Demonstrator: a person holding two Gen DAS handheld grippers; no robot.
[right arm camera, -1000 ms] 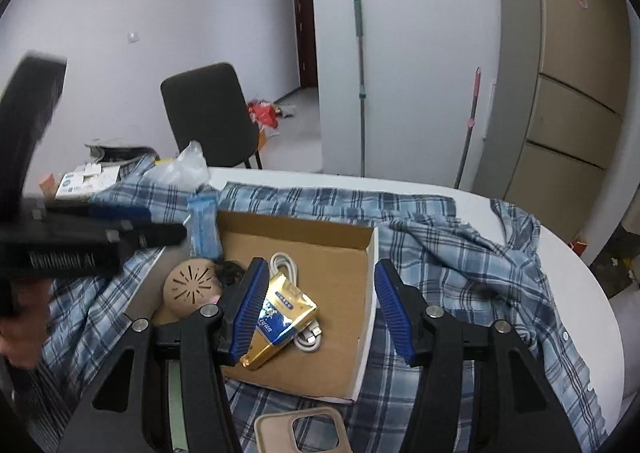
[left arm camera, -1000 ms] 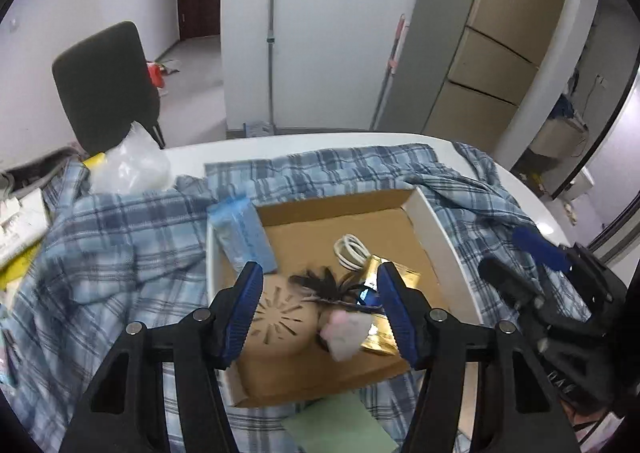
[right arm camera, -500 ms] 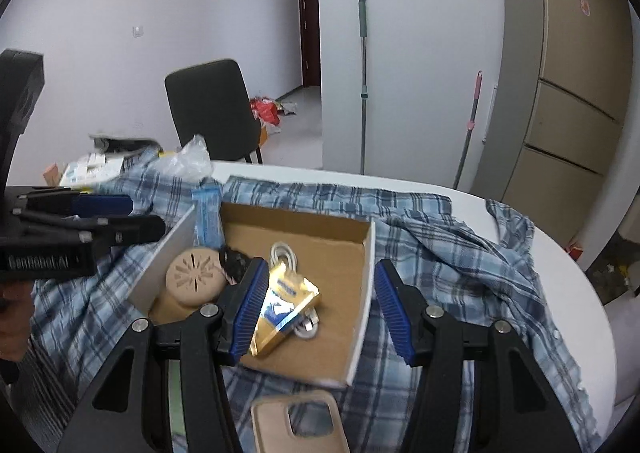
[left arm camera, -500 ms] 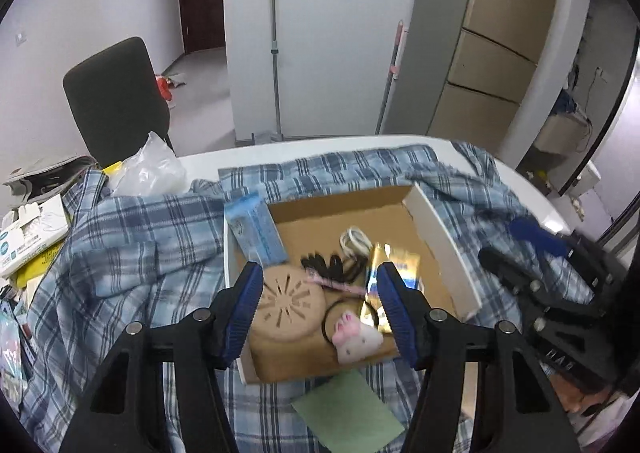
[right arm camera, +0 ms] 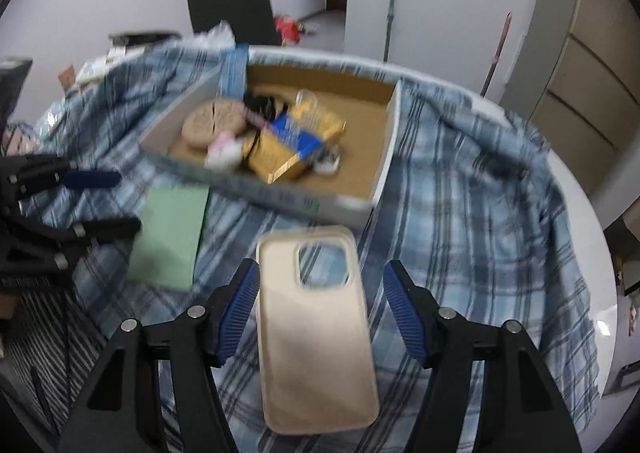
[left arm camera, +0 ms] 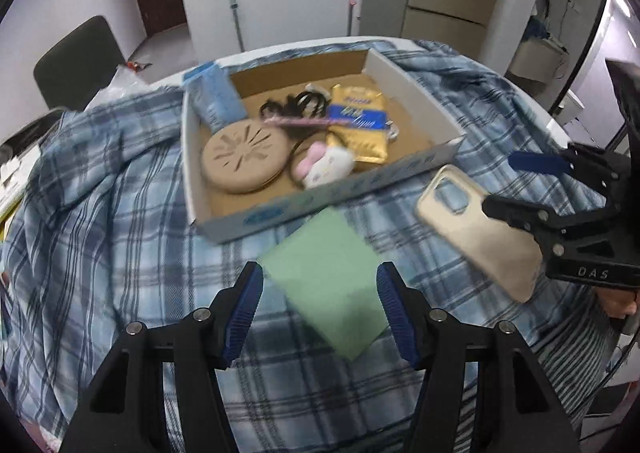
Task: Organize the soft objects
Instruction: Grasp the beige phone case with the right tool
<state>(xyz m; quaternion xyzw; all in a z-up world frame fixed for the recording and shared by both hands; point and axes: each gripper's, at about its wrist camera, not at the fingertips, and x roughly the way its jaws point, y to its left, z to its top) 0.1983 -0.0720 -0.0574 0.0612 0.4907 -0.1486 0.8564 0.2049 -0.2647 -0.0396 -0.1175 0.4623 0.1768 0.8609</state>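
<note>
Both jaws wide, empty. Right gripper straddles beige phone case on plaid cloth, long axis along fingers; left gripper likewise over green pad, box just beyond

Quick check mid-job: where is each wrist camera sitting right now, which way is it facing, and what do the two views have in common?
Left wrist: on the left gripper, looking forward and down at the green pad; its open jaws show, plus the right gripper at right.
Right wrist: on the right gripper, looking down at the phone case; its open jaws show, plus the left gripper at left.
Shared: cardboard box, plaid cloth, pad, case.
</note>
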